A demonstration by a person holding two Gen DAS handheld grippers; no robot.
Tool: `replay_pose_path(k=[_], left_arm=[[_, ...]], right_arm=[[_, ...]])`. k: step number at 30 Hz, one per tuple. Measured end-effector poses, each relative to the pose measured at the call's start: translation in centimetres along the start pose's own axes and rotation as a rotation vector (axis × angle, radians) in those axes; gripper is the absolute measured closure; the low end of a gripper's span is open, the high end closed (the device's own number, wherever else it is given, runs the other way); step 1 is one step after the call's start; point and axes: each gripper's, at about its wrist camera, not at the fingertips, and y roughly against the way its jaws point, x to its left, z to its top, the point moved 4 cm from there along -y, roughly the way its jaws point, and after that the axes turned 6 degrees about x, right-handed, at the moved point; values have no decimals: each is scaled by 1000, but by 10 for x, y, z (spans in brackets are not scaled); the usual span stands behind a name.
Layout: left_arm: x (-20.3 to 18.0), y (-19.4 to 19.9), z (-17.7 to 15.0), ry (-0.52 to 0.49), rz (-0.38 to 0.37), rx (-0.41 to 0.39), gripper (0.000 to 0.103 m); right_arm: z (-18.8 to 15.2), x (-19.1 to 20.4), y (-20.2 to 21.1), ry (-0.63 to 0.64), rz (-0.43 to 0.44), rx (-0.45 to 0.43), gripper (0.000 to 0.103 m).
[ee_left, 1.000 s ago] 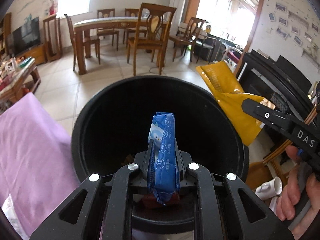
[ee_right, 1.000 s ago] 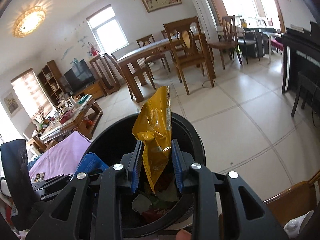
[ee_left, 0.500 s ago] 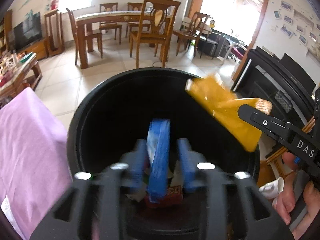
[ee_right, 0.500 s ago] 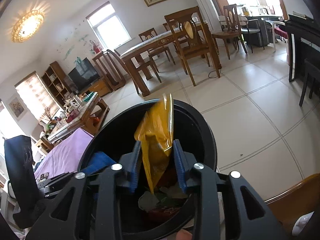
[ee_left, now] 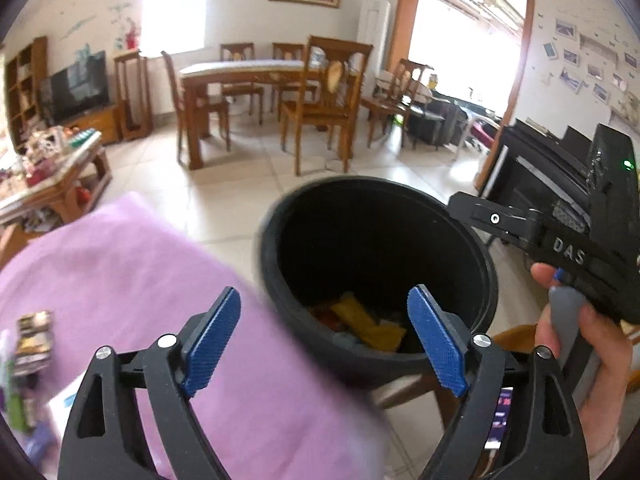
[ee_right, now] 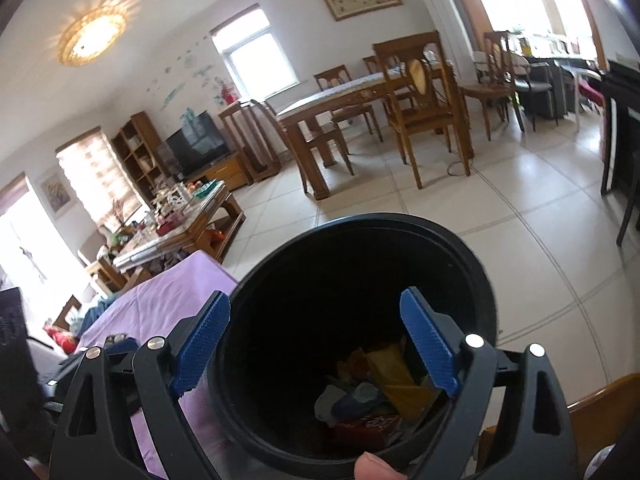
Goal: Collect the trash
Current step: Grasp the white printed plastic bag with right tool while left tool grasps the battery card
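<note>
A black round bin [ee_left: 276, 240] stands beside a purple cloth [ee_left: 140, 280]. My left gripper [ee_left: 326, 336] hangs over the cloth's edge and the bin's near rim, its jaws opening with nothing between them. My right gripper [ee_right: 316, 340] is over the bin [ee_right: 360, 220], jaws also opening and empty. Down in the bin lie a yellow wrapper [ee_right: 396, 376], a blue packet [ee_right: 352, 396] and a red pack [ee_right: 368, 424]. The yellow wrapper [ee_left: 368, 324] also shows in the left wrist view. There a hand [ee_left: 580, 340] holds the right gripper, and one of its fingers [ee_left: 492, 218] reaches over the bin's far rim.
Small packets [ee_left: 32, 340] lie blurred on the cloth at the far left. A cluttered coffee table [ee_right: 180, 216] stands beyond the cloth. A dining table with chairs [ee_left: 256, 76] is across the tiled floor. A dark piano [ee_left: 552, 164] is at the right.
Both grippers opened and let go. The blue packet and the yellow wrapper dropped into the bin. My left gripper drew back and left, so the bin now sits right of centre.
</note>
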Motion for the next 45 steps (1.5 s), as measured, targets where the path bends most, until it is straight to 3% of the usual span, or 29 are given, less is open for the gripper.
replay_pose_path(k=[4,7,10,14,18,21,27,30,32,36,39,44,45], left_arm=[[50,45,-18,38,78,-27,18],[110,74,-35,101,170,-29,18],[170,91,-51,187,240,4,18],[233,90,-58,249,305,82,18],[251,69,-52,220,316,150,18],[257,52,-49,191,326,187,18],[271,14,-38,190,326,217,19],[275,-2,-37,166,332,259,32],[274,-5,-35,163,332,260,35],[284,-13,-34,184,301,270,38],[287,-15,-33,185,291,261,40],[279,-6,-39,177,272,232,41],[278,-2,-40,181,256,216,79]], right_arm=[[-6,38,1,70,40,24,14],[-16,77,-4,149,56,53,11],[-36,122,-15,237,104,108,5],[-74,186,-35,353,201,236,5],[-117,235,-61,504,194,370,5],[-131,247,-78,540,141,422,5],[-142,256,-98,570,118,470,5],[-144,261,-103,587,113,471,6],[-150,261,-103,596,113,475,6],[-151,264,-104,596,129,491,19],[-153,263,-102,576,172,494,40],[-144,257,-100,531,210,484,53],[-141,257,-96,517,221,471,56]])
